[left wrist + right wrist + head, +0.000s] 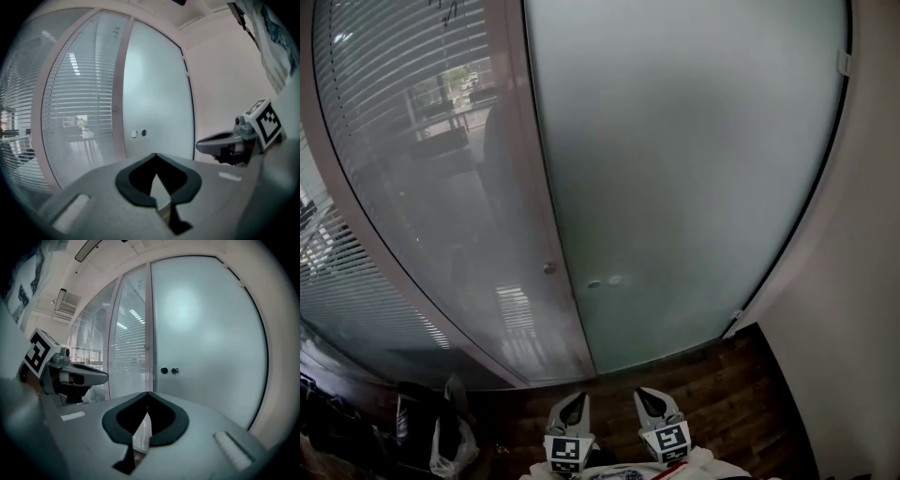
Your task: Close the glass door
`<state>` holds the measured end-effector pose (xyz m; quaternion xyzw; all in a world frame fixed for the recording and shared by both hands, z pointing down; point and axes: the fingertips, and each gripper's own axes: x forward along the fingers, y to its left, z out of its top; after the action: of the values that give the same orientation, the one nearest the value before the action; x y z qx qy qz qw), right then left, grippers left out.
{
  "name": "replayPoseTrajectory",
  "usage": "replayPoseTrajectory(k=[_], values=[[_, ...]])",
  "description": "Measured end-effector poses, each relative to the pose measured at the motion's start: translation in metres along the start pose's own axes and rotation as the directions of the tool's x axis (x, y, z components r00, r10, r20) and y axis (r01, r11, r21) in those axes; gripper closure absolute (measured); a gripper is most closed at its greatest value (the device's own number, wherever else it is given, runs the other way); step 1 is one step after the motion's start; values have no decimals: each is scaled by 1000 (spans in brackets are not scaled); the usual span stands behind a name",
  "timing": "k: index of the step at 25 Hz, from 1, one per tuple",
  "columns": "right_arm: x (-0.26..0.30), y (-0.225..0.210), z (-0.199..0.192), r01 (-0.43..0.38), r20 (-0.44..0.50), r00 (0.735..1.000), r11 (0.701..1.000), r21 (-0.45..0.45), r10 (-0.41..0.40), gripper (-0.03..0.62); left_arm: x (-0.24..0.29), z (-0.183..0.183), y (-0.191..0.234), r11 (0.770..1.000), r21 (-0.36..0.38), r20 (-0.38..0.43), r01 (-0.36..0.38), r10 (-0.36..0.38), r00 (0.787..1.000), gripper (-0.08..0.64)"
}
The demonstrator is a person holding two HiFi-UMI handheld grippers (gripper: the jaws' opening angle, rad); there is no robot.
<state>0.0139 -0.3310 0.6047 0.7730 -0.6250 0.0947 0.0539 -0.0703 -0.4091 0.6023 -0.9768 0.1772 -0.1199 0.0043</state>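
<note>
Straight ahead stands one tall frosted glass door (675,169), upright, its long axis vertical, its face turned toward the person. Two small round fittings (605,281) sit near its left edge, beside one glass partition with slatted blinds (412,187). Low over the dark wooden floor (722,394), the left gripper (576,403) and right gripper (648,400) hang side by side, fingers clenched on nothing.

No word, number or brand name can be read in any view. The left marker cube (566,452) and the right marker cube (668,439) bear black-and-white square code patterns, without letters. Dark marks at the top edge of the glass panel (445,11) are too small to read.
</note>
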Motion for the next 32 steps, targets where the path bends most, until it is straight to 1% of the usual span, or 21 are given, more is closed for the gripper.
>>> replayPoseTrajectory(k=[4, 6, 8, 10, 12, 15, 17, 19, 21, 23, 26, 29, 32], values=[[-46, -19, -13, 18, 9, 1000, 1000, 20, -18, 586, -11, 1, -57, 999, 17, 9, 31, -31, 999, 558], [-70, -19, -17, -9, 13, 1000, 999, 42, 8, 586, -21, 2, -85, 999, 13, 2, 44, -44, 999, 558], [-94, -15, -16, -55, 32, 998, 997, 62, 53, 586, -33, 7, -109, 998, 31, -10, 47, -47, 999, 558], [-118, -13, -14, -71, 55, 996, 996, 58, 67, 586, -42, 0, -127, 998, 48, -18, 45, -44, 999, 558], [-140, -17, -14, -60, 80, 995, 996, 62, 55, 586, -51, -6, -143, 998, 54, -11, 32, -32, 999, 558], [-170, -28, -16, -43, 99, 995, 994, 99, 33, 586, -67, 1, -169, 999, 45, -15, 23, -22, 1000, 558], [-185, -32, -16, -37, 107, 994, 993, 113, 25, 586, -77, -2, -182, 999, 29, -14, 21, -21, 1000, 558], [-195, -32, -17, -33, 119, 993, 993, 114, 19, 586, -87, -5, -190, 1000, 21, -18, 16, -16, 1000, 558], [-203, -29, -18, -35, 120, 993, 992, 122, 21, 586, -98, -4, -196, 999, 43, -45, 14, -12, 999, 558], [-208, -25, -22, -47, 115, 993, 989, 138, 31, 586, -106, -4, -199, 999, 52, -55, 2, 1, 998, 558], [-206, -14, -25, -76, 98, 993, 987, 140, 63, 586, -118, -8, -193, 998, 50, -62, -35, 39, 997, 558], [-200, -3, -26, -90, 89, 993, 986, 138, 78, 586, -135, -14, -186, 997, 36, -90, -75, 78, 993, 558], [-195, 8, -16, -108, 95, 991, 983, 152, 94, 586, -145, -19, -177, 995, 32, -111, -93, 96, 989, 558]])
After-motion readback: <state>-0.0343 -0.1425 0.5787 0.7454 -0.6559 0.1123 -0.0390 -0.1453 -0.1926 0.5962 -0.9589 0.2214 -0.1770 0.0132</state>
